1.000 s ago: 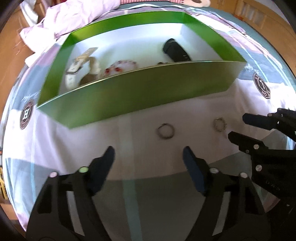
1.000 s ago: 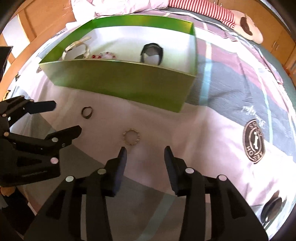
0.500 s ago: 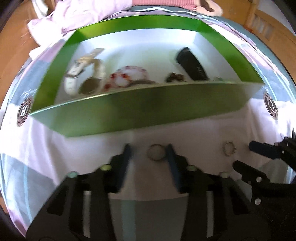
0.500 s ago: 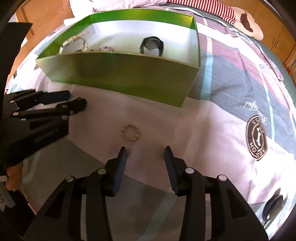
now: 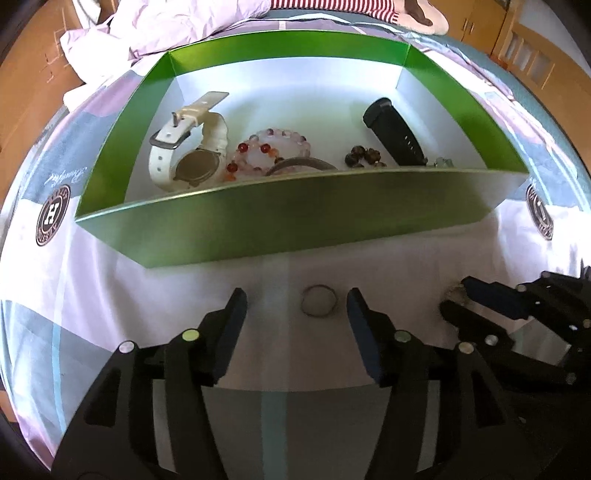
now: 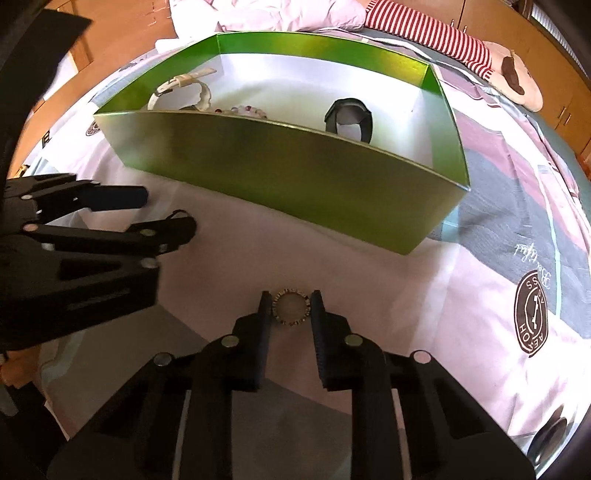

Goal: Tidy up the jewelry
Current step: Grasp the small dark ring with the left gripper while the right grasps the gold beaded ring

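Observation:
A plain metal ring point(image 5: 318, 305) lies flat on the bedspread between the open fingers of my left gripper point(image 5: 297, 304), with a gap on each side. A studded ring point(image 6: 290, 307) lies between the fingers of my right gripper point(image 6: 289, 308), which stand close on both sides of it; contact is unclear. The green box point(image 5: 295, 214) stands just beyond both rings and holds a white watch point(image 5: 192, 147), a bead bracelet point(image 5: 269, 153), a black band point(image 5: 393, 133) and small dark beads point(image 5: 364, 157). The box also shows in the right wrist view point(image 6: 295, 170).
The bedspread point(image 5: 110, 288) is soft, with round logo prints. A crumpled pink sheet point(image 5: 177, 26) and a striped plush toy point(image 6: 491, 55) lie behind the box. Wooden furniture point(image 6: 110, 33) rings the bed. The two grippers work side by side, close together.
Both grippers have moved forward and down to the rings. The left gripper now straddles the plain ring. The right gripper's fingers have narrowed around the studded ring.

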The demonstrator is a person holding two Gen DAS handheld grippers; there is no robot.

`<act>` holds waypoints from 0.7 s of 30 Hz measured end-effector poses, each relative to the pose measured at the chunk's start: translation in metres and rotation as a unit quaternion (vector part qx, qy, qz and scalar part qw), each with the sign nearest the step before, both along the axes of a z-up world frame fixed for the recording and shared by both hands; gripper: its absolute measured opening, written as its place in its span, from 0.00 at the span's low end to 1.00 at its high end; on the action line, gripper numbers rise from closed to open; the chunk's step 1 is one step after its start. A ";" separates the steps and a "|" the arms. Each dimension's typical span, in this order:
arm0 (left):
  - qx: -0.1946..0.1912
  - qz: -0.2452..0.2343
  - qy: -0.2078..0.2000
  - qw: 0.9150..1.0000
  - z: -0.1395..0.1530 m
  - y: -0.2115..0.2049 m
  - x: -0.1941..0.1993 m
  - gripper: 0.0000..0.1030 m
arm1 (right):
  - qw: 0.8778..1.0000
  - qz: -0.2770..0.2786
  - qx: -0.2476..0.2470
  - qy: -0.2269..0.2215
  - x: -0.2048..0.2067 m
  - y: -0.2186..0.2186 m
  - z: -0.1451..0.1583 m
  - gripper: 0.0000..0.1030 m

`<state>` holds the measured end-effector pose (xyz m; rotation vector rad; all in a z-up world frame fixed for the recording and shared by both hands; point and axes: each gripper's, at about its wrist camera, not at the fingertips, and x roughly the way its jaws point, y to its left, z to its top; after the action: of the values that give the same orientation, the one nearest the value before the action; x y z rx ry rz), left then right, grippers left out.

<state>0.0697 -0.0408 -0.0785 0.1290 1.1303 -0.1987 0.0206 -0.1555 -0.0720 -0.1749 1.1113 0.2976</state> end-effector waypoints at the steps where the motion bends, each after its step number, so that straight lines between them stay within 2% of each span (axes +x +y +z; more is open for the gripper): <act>1: 0.009 -0.002 -0.002 1.000 -0.002 -0.002 0.001 0.55 | 1.000 0.002 0.002 0.003 -0.001 0.000 0.000 0.21; 5: 0.021 -0.009 -0.006 1.000 -0.003 -0.004 -0.001 0.55 | 1.000 0.003 0.007 0.015 -0.005 -0.003 0.002 0.23; 6: 0.022 -0.009 -0.004 1.000 -0.003 -0.003 -0.002 0.55 | 1.000 0.002 0.010 0.019 -0.005 -0.004 0.002 0.25; 8: 0.010 -0.009 0.000 1.000 -0.002 -0.001 -0.002 0.56 | 1.000 -0.003 0.016 0.020 -0.007 -0.007 0.004 0.36; 9: -0.001 -0.008 0.004 1.000 -0.003 0.000 -0.001 0.59 | 1.000 -0.004 0.019 0.019 -0.007 -0.008 0.005 0.37; 11: -0.013 -0.006 0.007 1.000 -0.003 0.005 -0.005 0.63 | 1.000 -0.002 0.019 0.016 -0.007 -0.006 0.006 0.38; 16: 0.017 -0.017 -0.011 1.000 -0.007 -0.004 -0.010 0.64 | 1.000 0.003 0.004 0.012 -0.007 -0.001 -0.001 0.38; 21: 0.020 -0.020 -0.010 1.000 -0.007 -0.003 -0.013 0.64 | 1.000 0.007 0.002 0.006 -0.007 0.001 -0.002 0.37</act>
<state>0.0564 -0.0434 -0.0851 0.1900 1.1132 -0.2100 0.0136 -0.1549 -0.0744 -0.1783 1.1217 0.3127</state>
